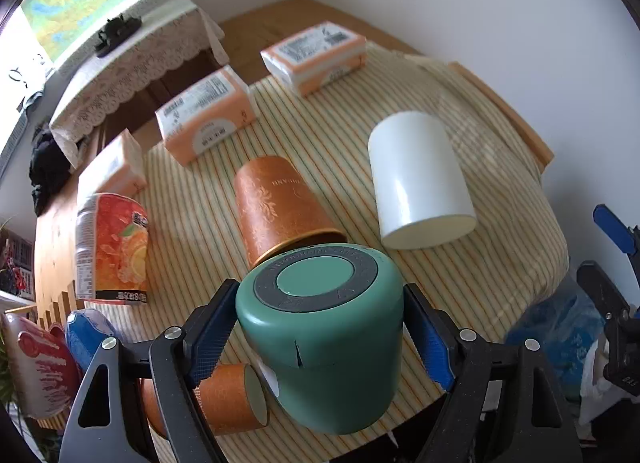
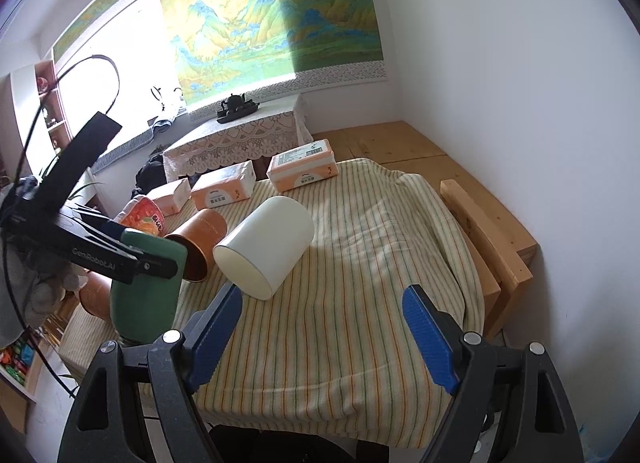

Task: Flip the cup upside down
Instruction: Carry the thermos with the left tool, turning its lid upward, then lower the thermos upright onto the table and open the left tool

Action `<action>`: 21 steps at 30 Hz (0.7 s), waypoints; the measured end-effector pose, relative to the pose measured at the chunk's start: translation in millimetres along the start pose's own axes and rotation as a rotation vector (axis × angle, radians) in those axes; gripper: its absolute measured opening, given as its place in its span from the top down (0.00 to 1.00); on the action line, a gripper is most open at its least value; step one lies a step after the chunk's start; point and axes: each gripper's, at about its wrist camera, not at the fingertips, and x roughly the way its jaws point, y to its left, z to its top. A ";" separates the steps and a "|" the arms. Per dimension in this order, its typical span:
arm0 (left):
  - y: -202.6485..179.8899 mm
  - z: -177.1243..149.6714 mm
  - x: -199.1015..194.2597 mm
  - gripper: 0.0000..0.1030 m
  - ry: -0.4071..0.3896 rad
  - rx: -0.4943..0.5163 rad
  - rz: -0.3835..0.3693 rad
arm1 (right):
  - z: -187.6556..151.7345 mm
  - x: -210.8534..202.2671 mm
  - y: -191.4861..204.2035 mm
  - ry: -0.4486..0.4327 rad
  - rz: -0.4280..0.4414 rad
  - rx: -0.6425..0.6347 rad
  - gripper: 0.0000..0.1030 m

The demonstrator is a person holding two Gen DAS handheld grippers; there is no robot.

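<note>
My left gripper (image 1: 320, 339) is shut on a green cup (image 1: 324, 343), its blue pads against both sides. The cup's grey-ringed base faces up and toward the camera, and it is held over the striped cloth near the table's front left. In the right wrist view the green cup (image 2: 146, 287) stands bottom up in the left gripper (image 2: 120, 259) at the table's left edge. My right gripper (image 2: 324, 331) is open and empty over the front of the table.
A white cup (image 1: 416, 179) and an orange cup (image 1: 276, 203) lie on their sides on the striped cloth (image 2: 360, 283). Tissue packs (image 1: 208, 119) sit at the back, an orange-print tub (image 1: 114, 247) at the left. A wooden bench (image 2: 488, 219) is right of the table.
</note>
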 end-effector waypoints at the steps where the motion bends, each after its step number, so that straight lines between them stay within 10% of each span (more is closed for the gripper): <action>1: 0.6 -3.3 -3.9 0.19 -0.032 -0.009 0.001 | -0.5 -0.3 2.3 -0.001 -0.002 -0.008 0.23; 21: -15.2 -36.7 -33.3 0.20 -0.462 -0.103 0.104 | -6.2 -5.4 16.1 -0.006 -0.009 -0.045 0.23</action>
